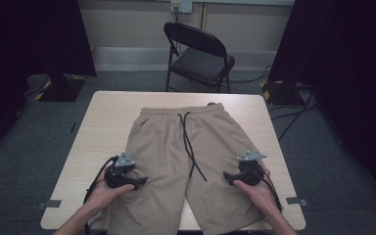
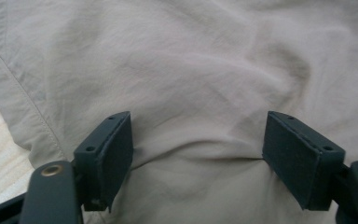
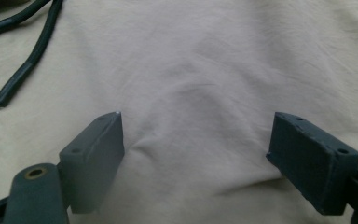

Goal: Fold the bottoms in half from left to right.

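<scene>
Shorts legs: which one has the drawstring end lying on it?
The leg under the right gripper. The dark drawstring of the shorts trails toward it, and its tip lies on the fabric beside those open jaws. The leg under the left gripper has plain fabric.

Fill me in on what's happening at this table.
A person holds a two-jaw gripper in each hand over tan shorts spread flat on the table. The left gripper sits on one leg, the right gripper on the other. Both have their jaws open against the fabric, gripping nothing yet.
</scene>
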Motion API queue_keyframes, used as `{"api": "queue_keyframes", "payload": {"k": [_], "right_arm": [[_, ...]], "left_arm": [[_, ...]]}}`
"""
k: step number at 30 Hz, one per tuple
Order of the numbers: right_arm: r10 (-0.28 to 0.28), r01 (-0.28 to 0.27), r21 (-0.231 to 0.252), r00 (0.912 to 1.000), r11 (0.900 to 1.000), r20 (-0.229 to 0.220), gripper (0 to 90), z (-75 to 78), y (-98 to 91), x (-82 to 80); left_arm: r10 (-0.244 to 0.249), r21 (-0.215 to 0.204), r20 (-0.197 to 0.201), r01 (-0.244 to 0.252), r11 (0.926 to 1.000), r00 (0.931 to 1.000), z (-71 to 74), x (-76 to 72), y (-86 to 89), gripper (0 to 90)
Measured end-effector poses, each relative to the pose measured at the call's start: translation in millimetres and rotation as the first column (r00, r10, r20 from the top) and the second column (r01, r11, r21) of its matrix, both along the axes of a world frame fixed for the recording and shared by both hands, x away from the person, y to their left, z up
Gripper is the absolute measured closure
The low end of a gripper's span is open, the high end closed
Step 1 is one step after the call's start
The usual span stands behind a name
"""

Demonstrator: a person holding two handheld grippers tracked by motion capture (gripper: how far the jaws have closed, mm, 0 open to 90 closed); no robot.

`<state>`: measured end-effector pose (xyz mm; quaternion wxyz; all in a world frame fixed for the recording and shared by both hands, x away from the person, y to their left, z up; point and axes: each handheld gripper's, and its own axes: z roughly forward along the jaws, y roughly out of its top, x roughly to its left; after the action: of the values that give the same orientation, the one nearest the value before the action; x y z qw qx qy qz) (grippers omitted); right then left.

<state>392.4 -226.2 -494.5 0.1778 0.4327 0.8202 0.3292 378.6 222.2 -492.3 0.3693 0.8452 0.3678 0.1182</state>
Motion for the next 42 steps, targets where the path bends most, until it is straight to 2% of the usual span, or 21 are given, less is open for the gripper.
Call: {"api": "queue_keyframes", "payload": {"k": [1, 2, 3, 4, 6, 7, 8, 11, 14, 16, 19, 21, 23, 25, 26, 28, 31, 35, 37, 39, 42], "right_arm": [[0.011, -0.011, 0.003, 0.9999, 0.9999, -0.006, 20.7, 1.3, 1.3, 0.2], [0.017, -0.017, 0.017, 0.9998, 0.9997, -0.012, 23.4, 2.7, 2.4, -0.1], [0.021, -0.02, 0.045, 0.9997, 0.9988, -0.01, 24.2, 5.8, 4.5, -0.9], [0.025, -0.025, 0.066, 0.9997, 0.9975, -0.005, 24.5, 10.1, 8.4, -2.0], [0.042, -0.043, 0.071, 0.9991, 0.9966, 0.008, 26.8, 15.0, 14.0, -3.5], [0.079, -0.082, 0.101, 0.9962, 0.9915, 0.038, 27.6, 24.8, 31.9, -6.3], [0.096, -0.099, 0.11, 0.9946, 0.989, 0.039, 27.8, 26.8, 38.1, -6.8], [0.151, -0.154, 0.142, 0.9881, 0.9778, 0.029, 31.4, 34.8, 64.3, -8.9], [0.231, -0.236, 0.173, 0.9718, 0.9562, 0.045, 35.0, 43.3, 100.4, -15.0], [0.295, -0.298, 0.187, 0.9544, 0.936, 0.043, 35.7, 46.4, 127.2, -19.4], [0.349, -0.354, 0.141, 0.9352, 0.9246, 0.059, 35.3, 44.6, 160.5, -21.9], [0.356, -0.36, 0.112, 0.9327, 0.9261, 0.058, 34.7, 37.0, 172.2, -15.9], [0.351, -0.351, 0.104, 0.9362, 0.9308, 0.013, 34.3, 24.8, 177.4, -5.4], [0.349, -0.348, 0.095, 0.937, 0.9326, 0.008, 34.5, 21.3, 178.0, -2.8], [0.336, -0.333, 0.09, 0.9417, 0.9385, -0.017, 34.2, 12.4, 176.4, 3.8], [0.323, -0.32, 0.078, 0.9459, 0.9443, -0.032, 34.1, 7.7, 173.0, 8.2], [0.322, -0.32, 0.054, 0.9461, 0.9459, -0.034, 34.2, 3.1, 168.0, 11.0], [0.337, -0.337, 0.0, 0.9414, 0.9414, 0.001, 34.2, 1.4, 163.9, 11.3], [0.33, -0.331, 0.005, 0.9438, 0.9438, 0.006, 34.2, 0.8, 158.6, 14.1], [0.306, -0.306, 0.0, 0.952, 0.952, -0.001, 34.3, 1.7, 150.0, 19.5], [0.263, -0.263, -0.002, 0.9646, 0.9647, -0.008, 35.1, 2.8, 137.1, 24.1]], "left_arm": [[0.0, 0.0, 0.0, 0.0, 1.0, 1.0, 0.0, 0.0, 0.0, 27.2], [0.018, -0.021, -0.023, -0.018, 0.9996, 0.9996, 2.2, 3.0, 5.8, 27.3], [0.031, -0.03, -0.026, -0.032, 0.999, 0.9992, 4.4, 4.4, 9.1, 27.3], [0.048, -0.039, -0.017, -0.049, 0.998, 0.9987, 6.6, 5.0, 11.7, 27.3], [0.065, -0.043, -0.004, -0.065, 0.9969, 0.9979, 9.8, 6.0, 15.6, 27.3], [0.075, -0.039, 0.004, -0.075, 0.9964, 0.9972, 11.1, 6.6, 17.2, 27.6], [0.076, -0.034, 0.008, -0.076, 0.9965, 0.997, 11.1, 7.2, 18.1, 28.9], [0.066, 0.015, -0.029, -0.065, 0.9978, 0.9974, 2.8, 12.1, 16.3, 30.1], [0.058, 0.028, -0.005, -0.058, 0.9979, 0.9983, 1.3, 13.6, 11.2, 30.0], [0.044, 0.056, 0.026, -0.045, 0.9974, 0.9987, -0.3, 13.4, 7.5, 29.9], [0.044, 0.053, 0.033, -0.046, 0.9975, 0.9985, -1.2, 14.3, 6.0, 28.8], [0.043, 0.051, 0.037, -0.045, 0.9977, 0.9984, -1.6, 15.1, 5.9, 28.8], [0.046, 0.041, 0.047, -0.048, 0.998, 0.9978, -2.9, 17.3, 5.6, 28.8], [0.046, 0.038, 0.048, -0.048, 0.9981, 0.9978, -3.2, 17.7, 5.5, 28.8], [0.042, 0.037, 0.049, -0.044, 0.9984, 0.9979, -3.3, 17.8, 6.1, 28.8], [0.043, 0.029, 0.041, -0.044, 0.9986, 0.9982, -2.9, 18.2, 6.7, 28.8], [0.044, 0.007, 0.017, -0.044, 0.999, 0.9989, -1.3, 18.3, 8.6, 29.3], [0.048, -0.012, -0.007, -0.048, 0.9988, 0.9988, 3.2, 19.4, 11.5, 28.2], [0.058, -0.029, 0.004, -0.057, 0.9979, 0.9983, 5.4, 19.3, 13.0, 27.1], [0.063, -0.037, 0.0, -0.063, 0.9973, 0.998, 5.7, 19.5, 13.8, 27.1], [0.049, -0.013, -0.011, -0.049, 0.9987, 0.9987, 2.2, 20.9, 11.8, 28.1]]}}
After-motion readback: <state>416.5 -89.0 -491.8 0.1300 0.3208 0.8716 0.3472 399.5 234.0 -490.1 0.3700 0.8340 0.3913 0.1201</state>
